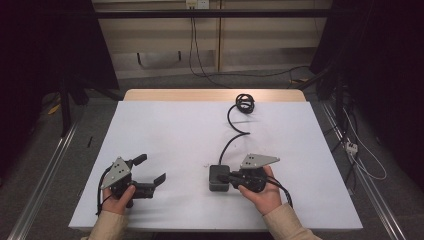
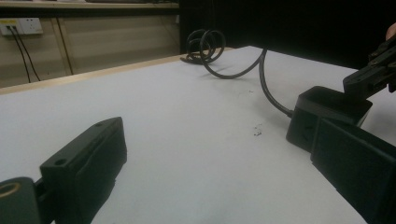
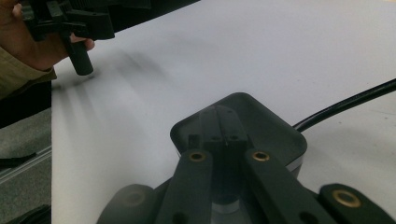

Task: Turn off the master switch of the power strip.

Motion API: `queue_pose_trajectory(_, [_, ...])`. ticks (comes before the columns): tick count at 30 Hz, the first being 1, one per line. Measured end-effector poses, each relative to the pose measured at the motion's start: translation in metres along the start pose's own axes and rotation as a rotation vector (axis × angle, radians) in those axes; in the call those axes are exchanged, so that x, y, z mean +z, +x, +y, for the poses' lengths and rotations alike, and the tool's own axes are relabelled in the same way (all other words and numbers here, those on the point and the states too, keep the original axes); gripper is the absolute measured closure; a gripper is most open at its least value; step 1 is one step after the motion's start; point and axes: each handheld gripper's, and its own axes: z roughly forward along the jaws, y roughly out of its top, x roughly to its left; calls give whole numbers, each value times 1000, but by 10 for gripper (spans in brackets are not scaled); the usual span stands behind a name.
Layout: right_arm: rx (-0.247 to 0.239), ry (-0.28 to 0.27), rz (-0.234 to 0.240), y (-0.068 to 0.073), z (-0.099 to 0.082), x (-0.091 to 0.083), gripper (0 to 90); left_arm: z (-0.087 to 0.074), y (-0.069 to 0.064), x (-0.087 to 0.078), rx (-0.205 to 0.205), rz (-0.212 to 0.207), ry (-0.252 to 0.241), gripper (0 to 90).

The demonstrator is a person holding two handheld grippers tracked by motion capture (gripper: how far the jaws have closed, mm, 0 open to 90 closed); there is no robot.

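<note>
You are looking down on a white table [image 1: 200,130] with your two hands entering from the bottom of the frame. In the lower middle sits a small black box, a power adapter [image 1: 218,178], with a black cable [image 1: 231,135] running from its far side up the frame in an S-curve to a loose coil near the table's far edge, upper middle.

Your right gripper [image 1: 233,177] lies immediately to the right of the adapter, pointing left at it, and its jaw tips reach onto the adapter's top. In the right gripper view the two jaws come together over the adapter [image 3: 238,128], with no gap visible between them; whether they pinch any part of the box is not clear. Your right hand [image 1: 260,192] wraps the gripper body from below, wrist low, with the grey plate on top.

Your left gripper [image 1: 150,172] rests at the lower left of the frame, well apart from the adapter, with its jaws spread wide and empty. It points right and slightly up the frame, so the adapter lies ahead of it; in the left gripper view the adapter [image 2: 327,114] appears at the right, just past the right-hand jaw.

The right hand is clearly the nearer. The adapter's cable leads away from you, so any pull toward you would likely drag the coil along.
</note>
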Motion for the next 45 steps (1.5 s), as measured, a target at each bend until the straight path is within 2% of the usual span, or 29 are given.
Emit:
queue_pose_trajectory(4, [-14, 3, -7, 1, 0, 0, 900, 0, 0, 0, 1, 0, 0, 35])
queue_pose_trajectory(45, [6, -18, 5, 0, -2, -1, 900, 1, 2, -1, 7, -1, -3, 35])
